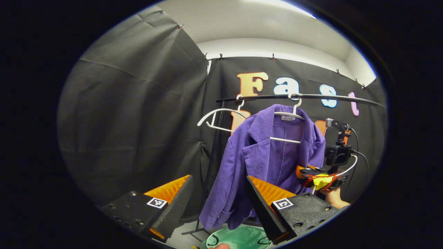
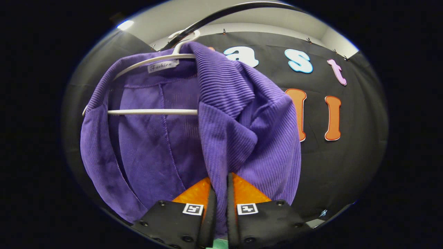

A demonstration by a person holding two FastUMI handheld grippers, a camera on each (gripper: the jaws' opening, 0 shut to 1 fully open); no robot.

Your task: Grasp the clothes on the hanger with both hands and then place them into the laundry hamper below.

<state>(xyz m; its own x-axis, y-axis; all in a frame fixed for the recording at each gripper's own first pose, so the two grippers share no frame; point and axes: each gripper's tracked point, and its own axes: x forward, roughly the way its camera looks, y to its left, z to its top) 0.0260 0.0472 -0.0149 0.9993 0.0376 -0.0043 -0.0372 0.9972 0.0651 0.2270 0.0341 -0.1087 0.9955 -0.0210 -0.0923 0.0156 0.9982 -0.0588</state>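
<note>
Purple ribbed corduroy cloth jacket, matt, with smoother lining; smooth white plastic hanger; glossy black metal rail.

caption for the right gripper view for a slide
Right gripper shut on the purple jacket's front edge, jacket on its white hanger.

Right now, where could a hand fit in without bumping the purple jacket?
Free: the gap left of the purple jacket, under the empty white hanger, before the rack's black post. Crowded: the jacket's right side, where the right tool pinches the front edge.
</note>
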